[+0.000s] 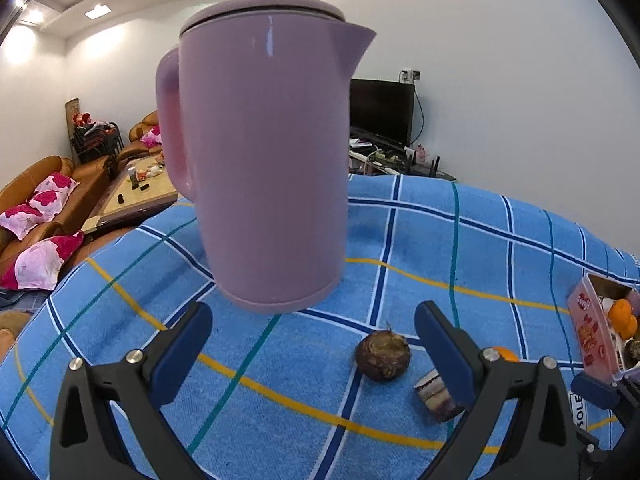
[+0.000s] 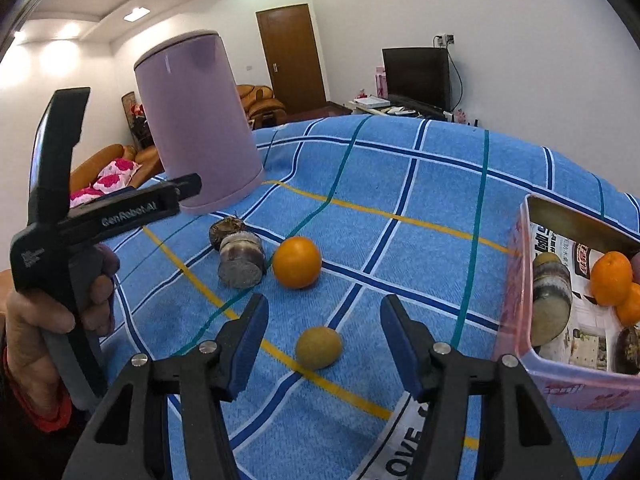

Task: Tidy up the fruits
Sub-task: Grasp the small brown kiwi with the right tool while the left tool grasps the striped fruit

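Note:
My right gripper (image 2: 324,320) is open and empty, just above a small yellow-green fruit (image 2: 319,347) on the blue checked cloth. Beyond it lie an orange (image 2: 297,263), a purple sugarcane piece (image 2: 241,261) and a brown round fruit (image 2: 227,229). A pink box (image 2: 516,280) at the right holds oranges (image 2: 610,278), a sugarcane piece (image 2: 551,300) and a dark fruit. My left gripper (image 1: 314,330) is open and empty, facing the brown round fruit (image 1: 383,355), with the sugarcane piece (image 1: 436,396) by its right finger (image 1: 444,354). The pink box (image 1: 588,332) shows at the right edge.
A tall lilac kettle (image 1: 260,152) stands on the cloth just beyond my left gripper; it also shows in the right wrist view (image 2: 196,120). The left gripper's body and the hand holding it (image 2: 60,248) fill the left side of the right wrist view.

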Tool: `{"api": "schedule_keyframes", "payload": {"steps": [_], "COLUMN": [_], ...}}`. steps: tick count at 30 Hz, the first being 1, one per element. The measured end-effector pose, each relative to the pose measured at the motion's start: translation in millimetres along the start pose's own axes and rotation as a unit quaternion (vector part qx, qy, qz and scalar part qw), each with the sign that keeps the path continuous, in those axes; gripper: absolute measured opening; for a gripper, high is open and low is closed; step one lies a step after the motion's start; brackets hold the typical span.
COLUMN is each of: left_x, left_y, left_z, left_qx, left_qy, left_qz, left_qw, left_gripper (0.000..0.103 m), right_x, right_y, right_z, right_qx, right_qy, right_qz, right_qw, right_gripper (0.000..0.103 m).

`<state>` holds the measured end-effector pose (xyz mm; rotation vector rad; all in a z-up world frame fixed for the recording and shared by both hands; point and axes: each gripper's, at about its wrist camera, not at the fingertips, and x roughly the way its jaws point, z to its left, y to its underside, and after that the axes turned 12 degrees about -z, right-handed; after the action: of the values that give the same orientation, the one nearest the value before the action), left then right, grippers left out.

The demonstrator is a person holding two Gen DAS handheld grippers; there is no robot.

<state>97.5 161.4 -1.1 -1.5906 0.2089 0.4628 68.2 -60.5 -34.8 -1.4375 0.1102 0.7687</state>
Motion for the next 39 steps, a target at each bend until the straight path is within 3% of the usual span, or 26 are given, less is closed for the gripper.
{"api": "schedule_keyframes", "payload": {"steps": [4,6,8,14,19,21,25,27,32,34,39], "left_x": [-2.7,-4.9,-4.9,-1.8,-5.1,-5.4,-5.3,-5.7,8.4,16.1,17.9], "left_y": [-1.6,-2.6,-2.6,-1.9,-1.2,0.0,5.8,10.2,23.4,28.1,33.0], "left_z": [-2.1,-2.9,-2.3,1.2,-5.5,-10.2,-27.0,-38.7,-48.8,-48.6,-57.5], "left_qx": [0.000,0.001,-0.001,-0.018,-0.006,-0.002,0.009,0.024,0.027,0.013,0.018], "left_qy": [0.019,0.022,0.023,0.037,0.054,0.079,0.164,0.186,0.169,0.161,0.132], "left_qz": [-0.002,-0.007,-0.007,0.005,0.000,0.008,0.043,0.056,0.105,0.123,0.113], "left_qw": [0.9998,0.9997,0.9997,0.9992,0.9985,0.9969,0.9854,0.9807,0.9795,0.9792,0.9847], "left_gripper": [0.102,0.102,0.102,0.097,0.097,0.097,0.097,0.090,0.065,0.068,0.072], "right_x": [-5.3,-2.6,3.8,17.1,23.0,23.0,18.1,8.6,-3.2,-2.9,-3.0], "right_y": [4.9,10.0,12.4,9.7,9.9,10.7,9.7,8.0,7.2,7.1,6.6], "right_z": [-2.9,0.2,4.9,8.0,12.7,14.3,9.5,2.7,-12.7,-14.1,-14.1], "right_qx": [0.001,-0.004,-0.012,-0.022,-0.035,-0.044,-0.030,-0.009,0.032,0.035,0.039], "right_qy": [-0.013,-0.025,-0.027,-0.011,-0.005,-0.002,-0.004,-0.006,-0.013,-0.015,-0.021], "right_qz": [0.013,0.032,0.051,0.067,0.078,0.079,0.068,0.045,0.020,0.022,0.022], "right_qw": [1.000,0.999,0.998,0.997,0.996,0.996,0.997,0.999,0.999,0.999,0.999], "right_gripper": [0.059,0.046,0.042,0.041,0.034,0.028,0.028,0.028,0.028,0.028,0.028]}}
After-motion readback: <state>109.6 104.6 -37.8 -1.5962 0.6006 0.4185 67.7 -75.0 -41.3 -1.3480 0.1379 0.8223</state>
